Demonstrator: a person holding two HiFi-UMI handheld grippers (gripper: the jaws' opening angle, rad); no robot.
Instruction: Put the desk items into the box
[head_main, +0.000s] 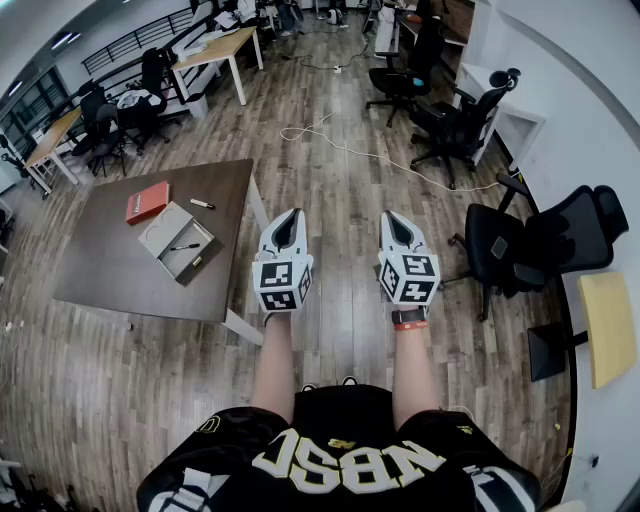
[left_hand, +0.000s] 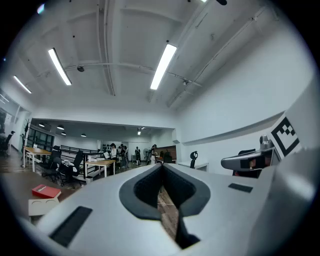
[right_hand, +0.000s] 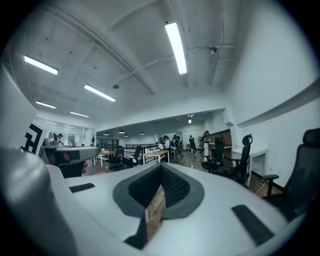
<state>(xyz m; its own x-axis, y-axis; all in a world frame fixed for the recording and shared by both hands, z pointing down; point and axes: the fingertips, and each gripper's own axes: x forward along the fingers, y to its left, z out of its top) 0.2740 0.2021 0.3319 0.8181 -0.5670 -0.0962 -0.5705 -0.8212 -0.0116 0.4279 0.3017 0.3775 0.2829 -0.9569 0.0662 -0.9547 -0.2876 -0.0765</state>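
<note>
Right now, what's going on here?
Nothing is being handled yet. A person stands away from the table, holding the left gripper and the right gripper out over the floor, both shut and empty. On the table sits an open box with a pen inside. A red book and a marker lie outside it.

In the head view both hands of the person were hidden behind the marker cubes of the white left gripper (head_main: 289, 214) and the white right gripper (head_main: 394, 216). Inside the flat open grey cardboard box (head_main: 158, 230) on the far left lay a thin dark thing (head_main: 185, 246), too small to name. In the left gripper view the gripper's own body partly covered this box. The picture's edge cut off the pale yellow flat board (head_main: 608, 328) on the right. The people (left_hand: 121, 151) at the far end of the room were too small to describe.
</note>
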